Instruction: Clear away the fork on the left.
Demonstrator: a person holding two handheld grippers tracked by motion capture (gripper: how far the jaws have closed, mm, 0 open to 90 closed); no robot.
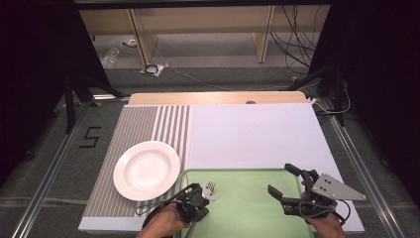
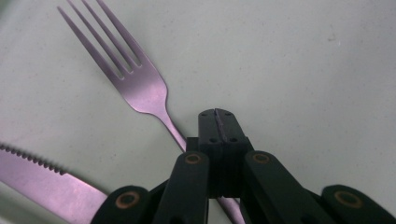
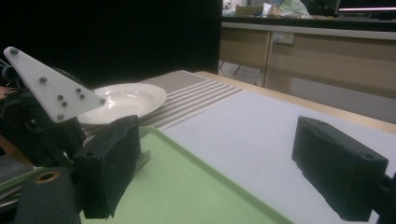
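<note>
My left gripper hovers at the near left corner of the green tray, its jaws pressed together. A metal fork runs into them by its handle, tines pointing away from me. A serrated knife lies on the tray beside it, at the lower left of the left gripper view. My right gripper stands open over the tray's right part, and nothing lies between its fingers. A white plate sits on the striped mat left of the tray.
The striped placemat covers the table's left part and a pale mat the right. In the right gripper view the green tray's rim runs across, with the left gripper's grey plate at left. Cables lie on the floor beyond.
</note>
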